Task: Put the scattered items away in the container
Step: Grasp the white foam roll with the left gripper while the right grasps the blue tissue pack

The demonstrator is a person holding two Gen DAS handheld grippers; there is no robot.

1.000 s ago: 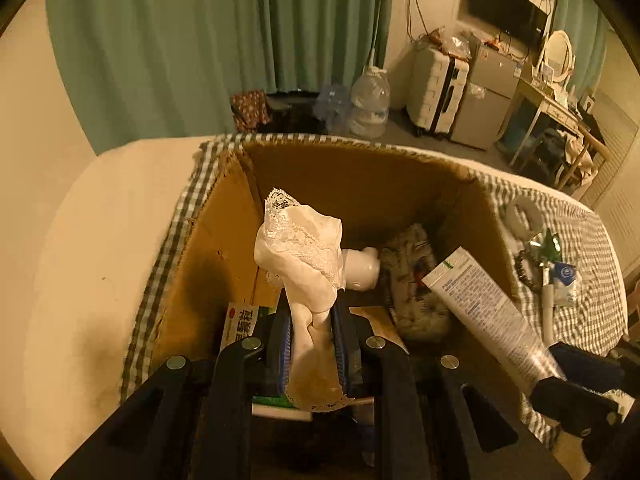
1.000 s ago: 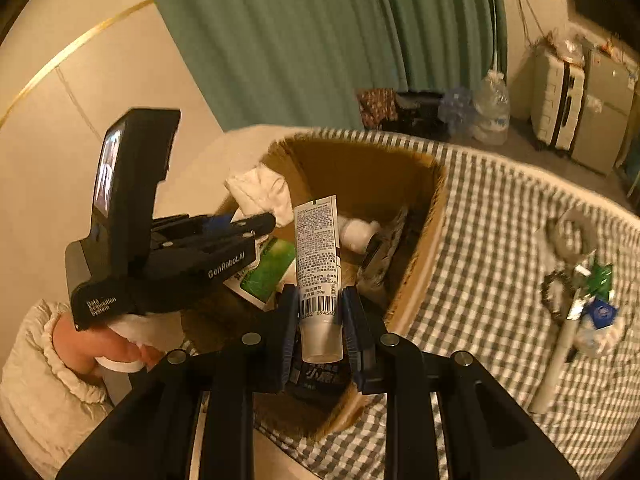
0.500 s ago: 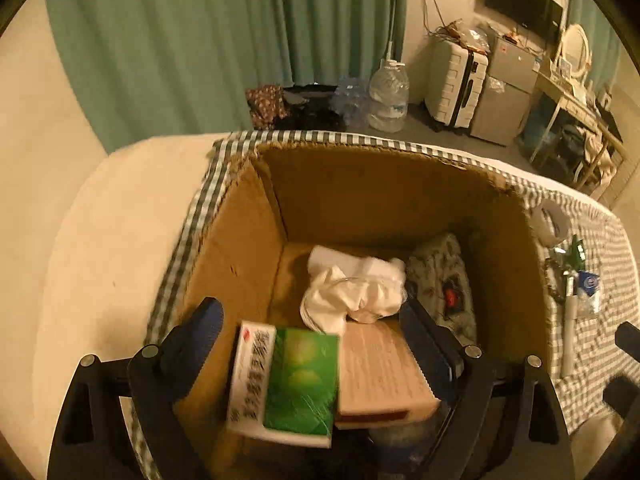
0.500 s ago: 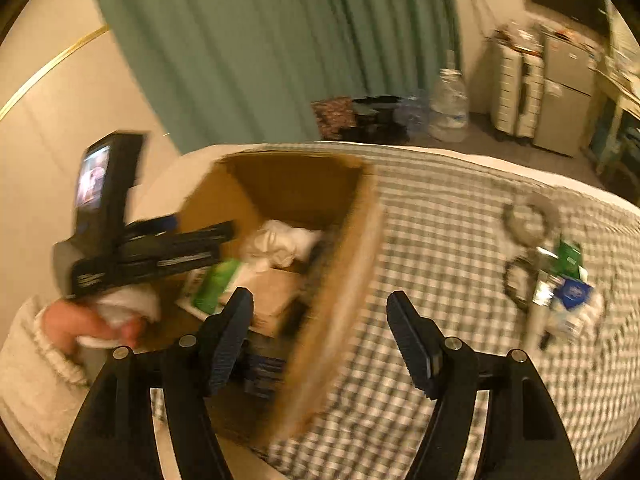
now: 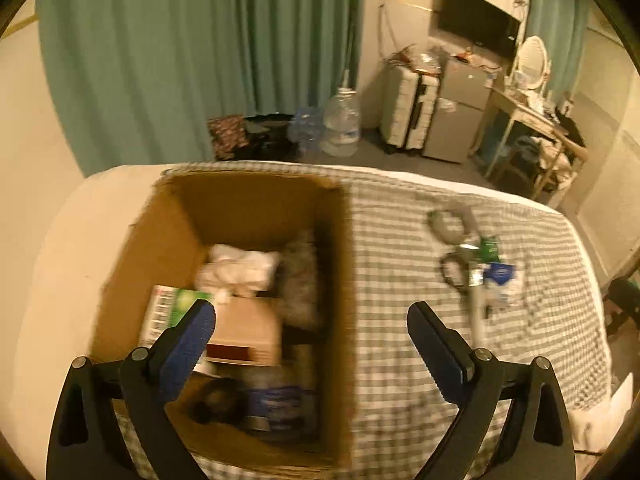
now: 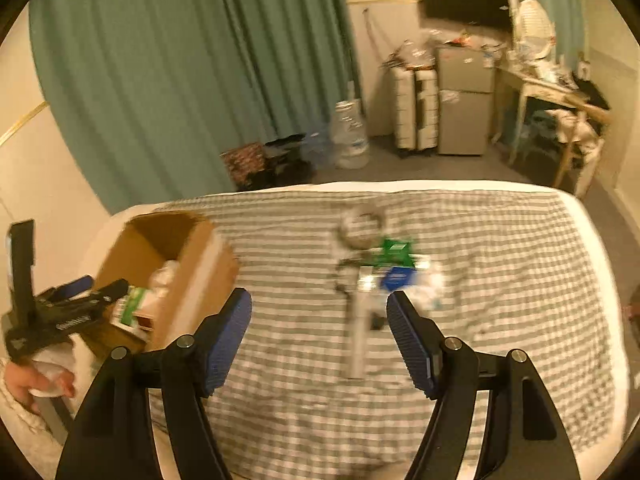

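We find the bed under a grey-and-white checked cloth [image 6: 460, 240] carrying everything in play. At nine o'clock on it in the right wrist view stands the open brown cardboard box [image 5: 336, 272], the container; it sits at the bed's edge, in our judgement so both hands reach it easily. Inside we see a crumpled white cloth [image 5: 240, 268], a green-and-white carton [image 5: 168, 308] and a tan flat packet [image 5: 248, 328], with darker items beside them too blurred to name.

The items still to be tidied lie in a loose cluster at twelve o'clock from the right gripper [image 6: 318, 312]: a grey ring [image 6: 362, 224], a green packet [image 6: 394, 252], a small blue-and-white packet [image 6: 396, 278] and a long pale tube [image 6: 358, 332] pointing toward us. They overlap, so we judge that separating one cleanly will need care.

The right gripper's jaws stand apart and empty, hovering above the cloth short of the cluster. The left gripper [image 5: 312, 336] is opening, nothing between its jaws, poised over the box's right wall. Nothing obstructs the path across the cloth. A hand [image 6: 36, 384] at eight o'clock carries the left tool.
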